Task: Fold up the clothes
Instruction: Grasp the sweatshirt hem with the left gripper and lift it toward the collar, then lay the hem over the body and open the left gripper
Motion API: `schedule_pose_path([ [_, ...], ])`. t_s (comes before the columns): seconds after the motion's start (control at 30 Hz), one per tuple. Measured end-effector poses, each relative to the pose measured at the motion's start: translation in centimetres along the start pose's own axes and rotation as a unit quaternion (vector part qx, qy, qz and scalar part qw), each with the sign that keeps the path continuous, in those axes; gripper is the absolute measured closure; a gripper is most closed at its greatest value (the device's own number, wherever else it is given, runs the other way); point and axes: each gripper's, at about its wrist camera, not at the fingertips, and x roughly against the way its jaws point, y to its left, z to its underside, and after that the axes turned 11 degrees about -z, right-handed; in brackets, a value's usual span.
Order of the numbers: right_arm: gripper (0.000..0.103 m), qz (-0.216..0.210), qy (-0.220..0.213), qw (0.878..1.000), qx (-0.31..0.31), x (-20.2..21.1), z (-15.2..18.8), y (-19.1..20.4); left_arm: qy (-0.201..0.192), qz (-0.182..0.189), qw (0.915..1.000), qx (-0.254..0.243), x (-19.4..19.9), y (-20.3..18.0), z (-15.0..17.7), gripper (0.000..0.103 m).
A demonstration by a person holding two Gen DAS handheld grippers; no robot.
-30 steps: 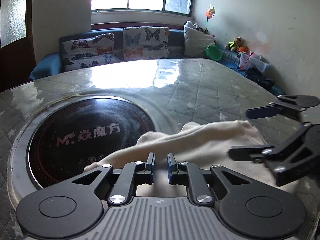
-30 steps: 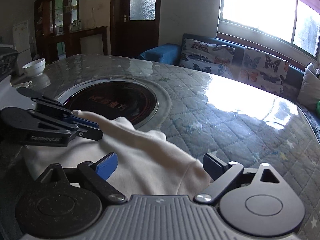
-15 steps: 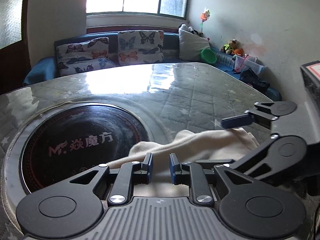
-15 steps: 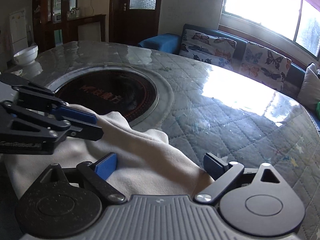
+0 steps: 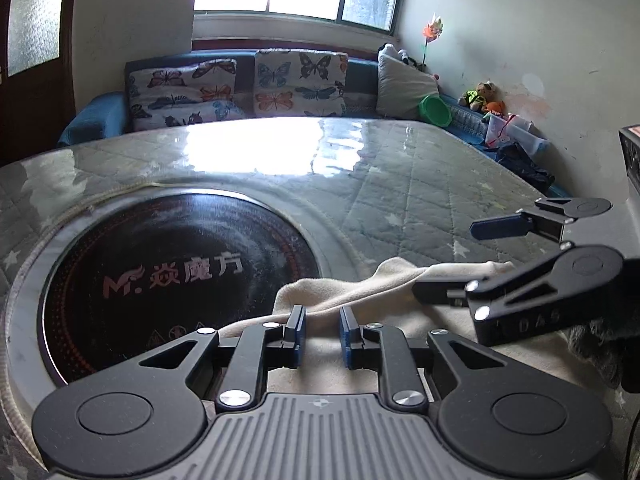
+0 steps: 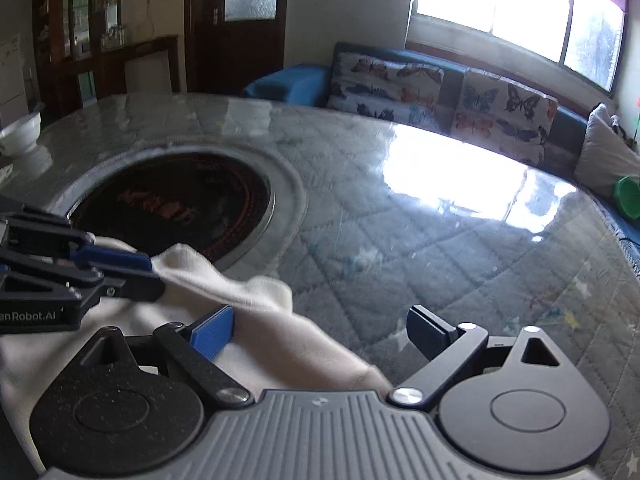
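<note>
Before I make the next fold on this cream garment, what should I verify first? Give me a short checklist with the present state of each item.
1. Left gripper holds the cream garment: not ok; its jaws have just been opening, and the cloth lies between them unpressed.
2. Right gripper ready to grasp: ok; it is wide open, with cloth between its fingers.
3. Grippers apart from each other: ok.
4. Cream garment off the black cooktop: not ok; one edge lies over it.
5. White bowl away from the cream garment: ok.
</note>
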Motion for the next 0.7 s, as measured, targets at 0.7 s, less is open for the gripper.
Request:
schedule_pose_path([
  [0.7,0.003,-0.009,-0.010,1.000,0.027,3.5,1.3,1.1,-0.004,-0.021,0.9998,0.000,2.9,0.5,0.9,0.051],
])
